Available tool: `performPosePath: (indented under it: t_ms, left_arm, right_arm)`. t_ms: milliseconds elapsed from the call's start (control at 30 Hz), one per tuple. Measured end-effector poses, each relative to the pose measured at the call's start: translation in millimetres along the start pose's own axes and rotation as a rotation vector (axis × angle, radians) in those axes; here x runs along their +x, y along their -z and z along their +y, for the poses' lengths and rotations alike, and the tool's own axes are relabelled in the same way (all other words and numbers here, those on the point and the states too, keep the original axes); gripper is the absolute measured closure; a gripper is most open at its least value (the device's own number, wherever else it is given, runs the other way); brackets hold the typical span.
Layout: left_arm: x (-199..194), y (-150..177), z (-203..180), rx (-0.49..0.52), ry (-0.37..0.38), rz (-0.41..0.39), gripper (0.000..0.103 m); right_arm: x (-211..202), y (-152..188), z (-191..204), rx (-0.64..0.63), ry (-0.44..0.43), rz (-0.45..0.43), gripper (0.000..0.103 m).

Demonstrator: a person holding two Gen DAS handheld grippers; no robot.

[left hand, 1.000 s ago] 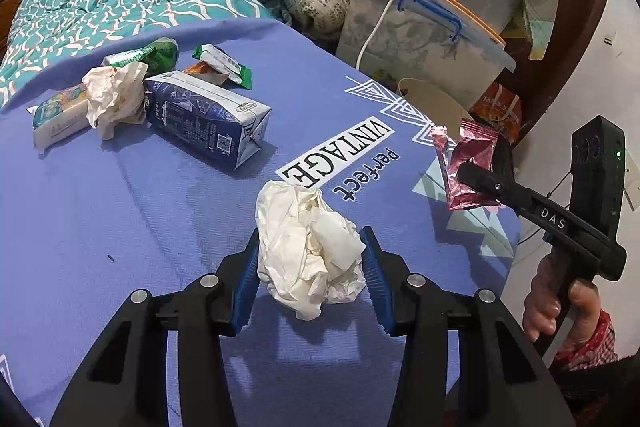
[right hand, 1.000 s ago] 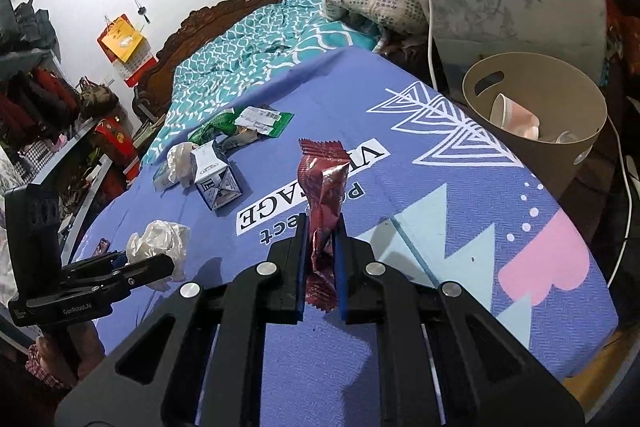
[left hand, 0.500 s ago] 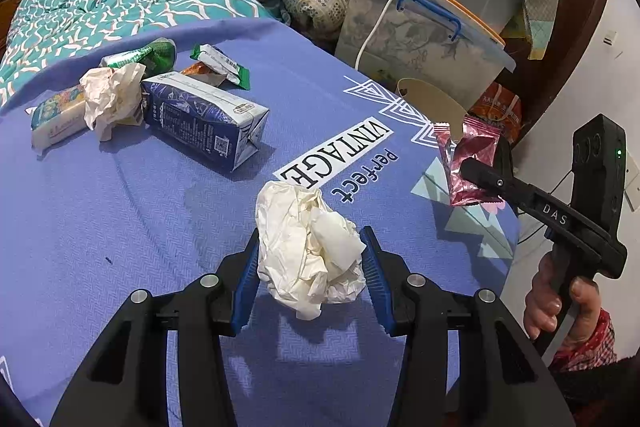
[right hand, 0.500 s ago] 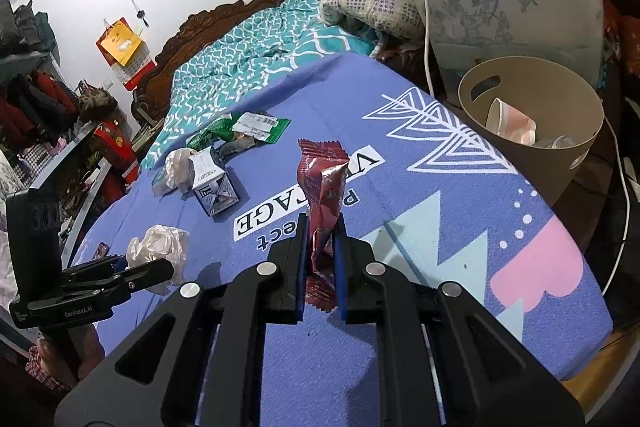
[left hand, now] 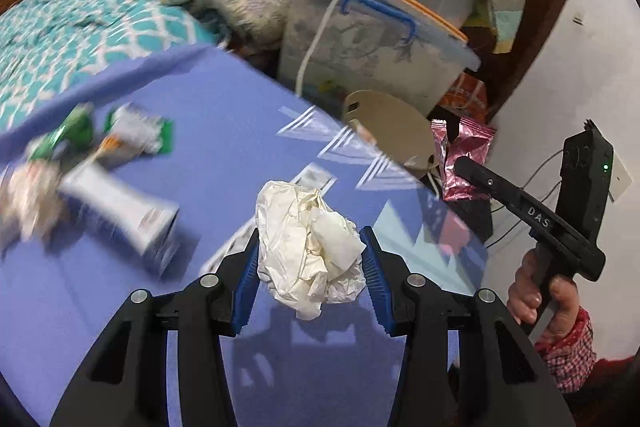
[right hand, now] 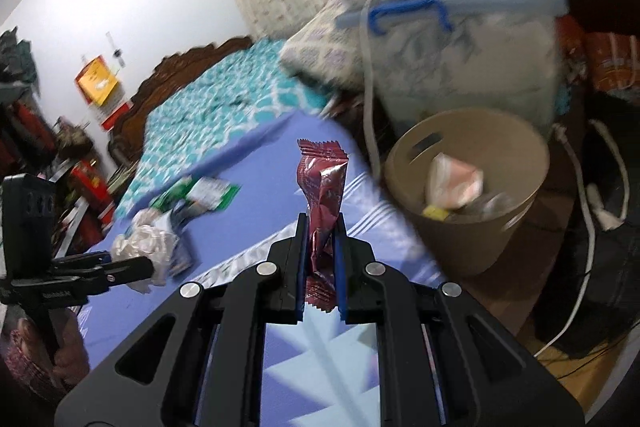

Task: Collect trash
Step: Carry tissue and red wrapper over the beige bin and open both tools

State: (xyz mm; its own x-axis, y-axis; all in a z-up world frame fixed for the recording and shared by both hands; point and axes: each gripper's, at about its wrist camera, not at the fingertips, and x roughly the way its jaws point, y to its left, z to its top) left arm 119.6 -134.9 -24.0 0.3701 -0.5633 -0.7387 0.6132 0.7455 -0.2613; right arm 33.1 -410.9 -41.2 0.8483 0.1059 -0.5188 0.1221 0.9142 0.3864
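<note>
- A violet-blue printed cloth with white and pale geometric shapes (left hand: 224,115) covers the surface beneath both my tools; it fills the lower half of each view.
- A translucent plastic storage box with an orange-edged lid and blue handle (right hand: 472,59) stands behind the cloth's far edge, a white cable trailing down its front.
- A round beige plastic waste bin (right hand: 468,239) sits just off the cloth's edge below that box, with a pale crumpled wrapper and other scraps lying inside it.
- A blue-and-white drink carton (left hand: 120,211), blurred, lies on its side on the cloth, well apart from the bin, with green-and-white packets (left hand: 140,131) beyond it.
- My left gripper (left hand: 308,259) has its blue-padded jaws set fairly wide around a crumpled white paper tissue wad (left hand: 308,247), pressed between both pads and held above the cloth.
- My right gripper (right hand: 322,243) has its jaws drawn narrow on a dark red foil snack wrapper (right hand: 322,195), which stands upright above the pads, near the bin and not over its opening as far as the wrist view shows.
- In the left wrist view that wrapper appears pink and shiny beside the bin's rim.
</note>
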Motion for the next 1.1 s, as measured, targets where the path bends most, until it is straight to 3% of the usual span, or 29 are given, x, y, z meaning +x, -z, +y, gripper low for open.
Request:
performPosePath:
  t_ms: [200, 500, 600, 633, 667, 733, 767, 800, 833, 1100]
  left_arm:
    - [49.6, -77.8, -32.3, 0.068, 0.086, 0.023, 0.058]
    - [164.1, -143.0, -94.8, 0.143, 0.174, 0.132, 0.055]
    - [192.2, -146.8, -106.2, 0.156, 0.184, 0.168, 0.043]
    - [202.5, -147.4, -109.3, 0.158, 0.177, 0.184, 0.026]
    - [211.4, -147.9, -111.3, 0.153, 0.149, 0.186, 0.020]
    - [219.4, -148.8, -111.7, 0.145, 0.131, 0.189, 0.020]
    - [220.4, -148.7, -110.0, 0.131, 0.126, 0.193, 0.020]
    - [217.5, -148.1, -107.6, 0.114, 0.125, 0.190, 0.020]
    - [212.8, -147.8, -105.4, 0.102, 0.133, 0.182, 0.020]
    - [123.2, -114.2, -95.9, 0.116, 0.127, 0.061, 0.020]
  right_arm:
    - [9.0, -34.3, -65.6, 0.083, 0.096, -0.039, 0.089]
    - [68.8, -37.9, -122.2, 0.157, 0.117, 0.081, 0.087]
    - [81.1, -37.3, -134.0, 0.205, 0.095, 0.103, 0.085]
    - [84.8, -37.4, -137.8, 0.222, 0.088, 0.112, 0.085]
    - [86.0, -36.6, -141.4, 0.240, 0.080, 0.117, 0.084]
    - [87.8, -36.3, -146.3, 0.263, 0.065, 0.114, 0.076]
    - [87.3, -36.7, -147.6, 0.266, 0.069, 0.111, 0.059]
    - [86.0, -36.9, -147.8, 0.267, 0.071, 0.103, 0.033]
    - [82.3, -37.0, -147.4, 0.266, 0.078, 0.079, 0.029]
    - [50.7, -44.9, -115.6, 0.248, 0.044, 0.007, 0.030]
